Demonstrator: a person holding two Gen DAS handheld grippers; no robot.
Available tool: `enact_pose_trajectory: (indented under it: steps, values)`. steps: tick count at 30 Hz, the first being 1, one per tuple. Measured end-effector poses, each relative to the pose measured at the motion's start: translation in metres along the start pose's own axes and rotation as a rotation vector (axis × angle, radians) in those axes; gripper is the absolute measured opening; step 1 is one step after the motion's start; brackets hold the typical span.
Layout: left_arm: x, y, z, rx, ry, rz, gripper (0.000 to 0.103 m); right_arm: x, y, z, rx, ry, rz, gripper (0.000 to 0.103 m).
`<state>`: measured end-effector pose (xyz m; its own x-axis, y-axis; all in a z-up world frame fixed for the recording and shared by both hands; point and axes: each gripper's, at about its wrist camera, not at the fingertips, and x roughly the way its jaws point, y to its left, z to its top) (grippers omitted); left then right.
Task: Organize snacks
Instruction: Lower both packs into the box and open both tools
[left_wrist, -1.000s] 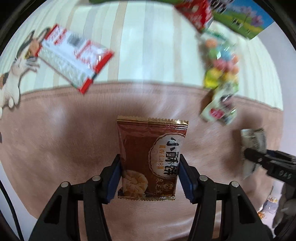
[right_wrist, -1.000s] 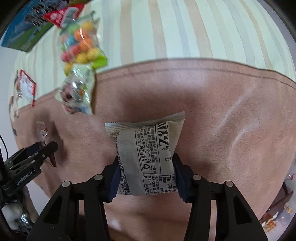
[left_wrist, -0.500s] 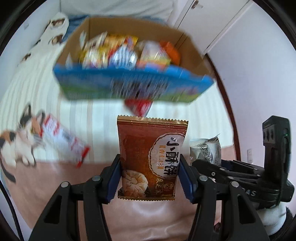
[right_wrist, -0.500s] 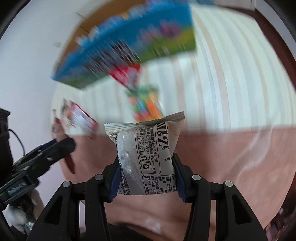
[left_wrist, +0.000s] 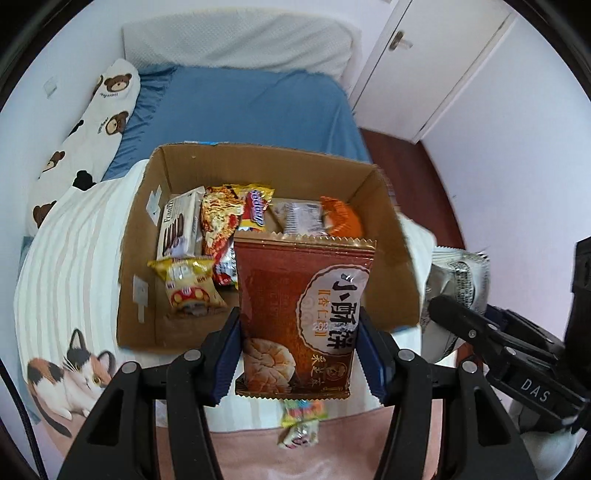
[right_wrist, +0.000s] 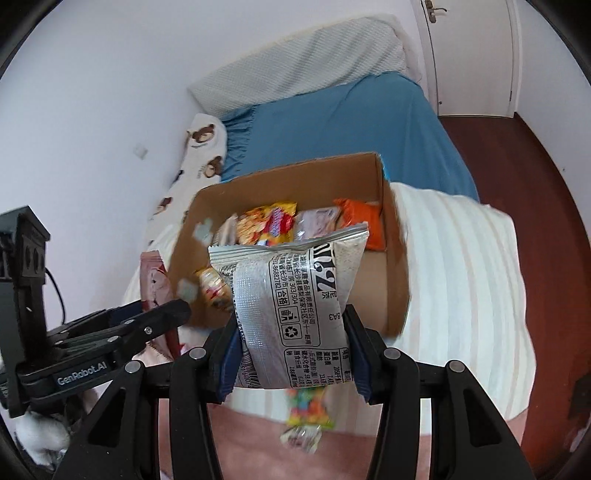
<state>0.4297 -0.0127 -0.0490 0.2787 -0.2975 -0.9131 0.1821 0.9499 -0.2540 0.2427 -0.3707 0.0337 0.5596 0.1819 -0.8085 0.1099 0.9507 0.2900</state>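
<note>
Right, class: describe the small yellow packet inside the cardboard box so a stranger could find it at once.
Start at the open cardboard box on the striped blanket on the bed. Look to its near left corner, in front of the upright white biscuit pack. The yellow packet lies there alone, the only one with a red spotted mushroom printed on it.

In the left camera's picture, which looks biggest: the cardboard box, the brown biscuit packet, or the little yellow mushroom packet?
1. Cardboard box, the widest thing there.
2. Brown biscuit packet, though it sits nearest the camera, so it looks enlarged.
3. Yellow mushroom packet, inside the box, clearly smallest.
</note>
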Motion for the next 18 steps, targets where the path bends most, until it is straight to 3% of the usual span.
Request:
enact_pose_trajectory:
  steps: [5, 10, 11, 12, 13, 15, 18]
  values:
    - [0.044, 0.005, 0.019, 0.014, 0.083, 0.062, 0.055, 0.040, -0.011, 0.024, -0.005, 0.069, -0.088, 0.052]
    - [0.093, 0.017, 0.022, -0.016, 0.194, 0.109, 0.056, 0.088, -0.021, 0.027, 0.021, 0.155, -0.132, 0.055]
    - [0.105, 0.021, 0.021, -0.029, 0.230, 0.109, 0.056, 0.101, -0.026, 0.026, 0.045, 0.195, -0.137, 0.065]
    - [0.111, 0.023, 0.021, -0.034, 0.244, 0.104, 0.057, 0.106, -0.029, 0.025, 0.054, 0.220, -0.139, 0.084]
    - [0.118, 0.025, 0.019, -0.037, 0.257, 0.092, 0.057, 0.114, -0.031, 0.024, 0.057, 0.240, -0.151, 0.092]
    - [0.123, 0.029, 0.017, -0.045, 0.262, 0.089, 0.074, 0.120, -0.032, 0.022, 0.049, 0.242, -0.173, 0.095]
    - [0.124, 0.035, 0.013, -0.049, 0.254, 0.088, 0.083, 0.124, -0.036, 0.020, 0.050, 0.247, -0.180, 0.095]
